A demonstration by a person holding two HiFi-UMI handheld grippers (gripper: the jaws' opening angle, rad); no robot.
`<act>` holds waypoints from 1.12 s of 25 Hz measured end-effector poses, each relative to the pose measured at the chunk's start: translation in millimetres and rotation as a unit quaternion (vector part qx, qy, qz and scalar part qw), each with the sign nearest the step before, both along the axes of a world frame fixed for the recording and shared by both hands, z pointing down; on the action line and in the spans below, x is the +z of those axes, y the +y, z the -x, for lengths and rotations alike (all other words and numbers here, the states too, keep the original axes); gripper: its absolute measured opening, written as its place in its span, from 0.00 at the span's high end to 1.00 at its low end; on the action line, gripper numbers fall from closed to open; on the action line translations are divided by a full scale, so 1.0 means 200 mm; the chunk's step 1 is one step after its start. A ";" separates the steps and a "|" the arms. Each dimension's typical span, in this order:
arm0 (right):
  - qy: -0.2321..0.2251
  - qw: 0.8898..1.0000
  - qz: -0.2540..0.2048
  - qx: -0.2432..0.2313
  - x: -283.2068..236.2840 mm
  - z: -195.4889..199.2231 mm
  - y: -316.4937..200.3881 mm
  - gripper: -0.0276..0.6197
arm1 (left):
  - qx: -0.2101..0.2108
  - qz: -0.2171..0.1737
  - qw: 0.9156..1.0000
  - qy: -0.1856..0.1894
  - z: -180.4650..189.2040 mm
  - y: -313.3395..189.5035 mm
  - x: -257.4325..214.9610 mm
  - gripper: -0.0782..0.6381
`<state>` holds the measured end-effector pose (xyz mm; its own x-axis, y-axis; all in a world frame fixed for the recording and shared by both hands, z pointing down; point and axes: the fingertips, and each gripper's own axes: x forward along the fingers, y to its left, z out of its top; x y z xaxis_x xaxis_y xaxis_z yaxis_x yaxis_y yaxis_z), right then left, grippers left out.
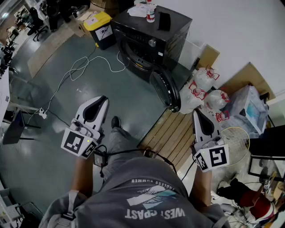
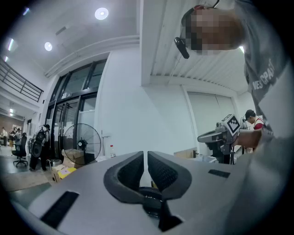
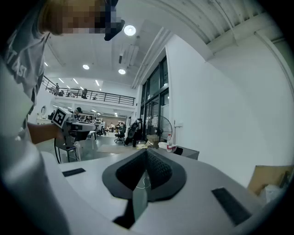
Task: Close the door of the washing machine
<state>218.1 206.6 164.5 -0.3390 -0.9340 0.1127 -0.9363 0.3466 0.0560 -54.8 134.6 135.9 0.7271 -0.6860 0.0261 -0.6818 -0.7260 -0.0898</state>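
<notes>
The black washing machine (image 1: 149,38) stands ahead of me against the white wall. Its round door (image 1: 164,89) hangs open, swung out toward the right. Both grippers are held up well short of it and touch nothing. My left gripper (image 1: 103,99) is over the grey floor, its jaws together with only a hairline slit (image 2: 145,153) and nothing between them. My right gripper (image 1: 196,113) is over the wooden boards to the right of the door, jaws shut and empty (image 3: 146,152). In the right gripper view the machine's top (image 3: 186,152) shows just past the jaws.
A bottle (image 1: 150,11) and a dark object stand on the machine. A yellow-lidded bin (image 1: 100,24) is to its left, and a white cable (image 1: 84,67) trails over the floor. Tied plastic bags (image 1: 200,87), wooden boards (image 1: 171,133) and a fan (image 1: 236,142) lie to the right.
</notes>
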 end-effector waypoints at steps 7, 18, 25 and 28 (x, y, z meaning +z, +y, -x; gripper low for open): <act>0.002 1.000 0.002 -0.003 0.02 0.00 0.00 0.91 | -0.002 -0.001 1.000 0.000 -0.01 0.00 0.00 0.84; 0.001 1.000 0.018 -0.008 0.10 -0.01 -0.07 0.91 | -0.005 0.009 1.000 -0.004 -0.02 -0.06 0.06 0.84; 0.000 0.999 0.036 -0.020 0.19 -0.01 -0.19 0.91 | -0.010 0.018 1.000 -0.008 -0.02 -0.16 0.12 0.84; -0.001 0.998 0.052 -0.027 0.25 0.00 -0.28 0.91 | -0.006 0.026 1.000 -0.012 -0.03 -0.22 0.17 0.84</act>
